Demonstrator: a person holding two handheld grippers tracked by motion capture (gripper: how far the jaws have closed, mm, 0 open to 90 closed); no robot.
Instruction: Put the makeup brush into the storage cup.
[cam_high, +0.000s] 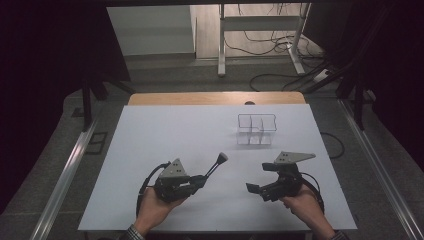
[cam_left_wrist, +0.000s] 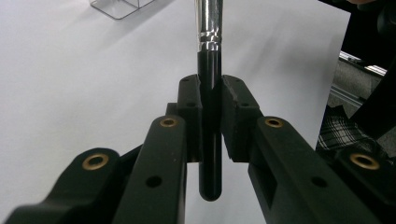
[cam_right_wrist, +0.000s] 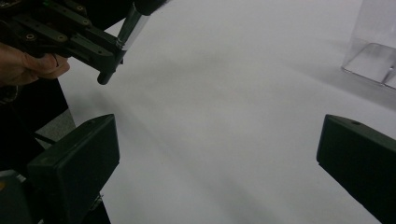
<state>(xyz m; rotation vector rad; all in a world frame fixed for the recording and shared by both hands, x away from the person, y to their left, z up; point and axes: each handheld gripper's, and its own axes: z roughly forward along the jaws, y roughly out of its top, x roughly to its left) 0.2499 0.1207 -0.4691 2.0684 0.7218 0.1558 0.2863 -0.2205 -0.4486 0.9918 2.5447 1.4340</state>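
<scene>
A makeup brush (cam_high: 216, 165) with a black handle and a silver ferrule sticks out of my left gripper (cam_high: 202, 179), pointing up and to the right above the white sheet. In the left gripper view the jaws of my left gripper (cam_left_wrist: 211, 95) are shut on the brush handle (cam_left_wrist: 208, 65), whose rounded end hangs below them. My right gripper (cam_high: 260, 178) is held to the right of it, open with nothing between its fingers. In the right gripper view my right gripper (cam_right_wrist: 219, 156) has its pads wide apart, and the left gripper (cam_right_wrist: 70, 37) with the brush (cam_right_wrist: 131, 23) shows at the upper left.
A clear acrylic organizer (cam_high: 256, 130) with several compartments stands on the white sheet (cam_high: 165, 135) behind the right gripper; its corner shows as the organizer (cam_right_wrist: 373, 51) and the organizer (cam_left_wrist: 119, 7). Beyond the table are a desk frame (cam_high: 260, 30) and floor cables (cam_high: 270, 80).
</scene>
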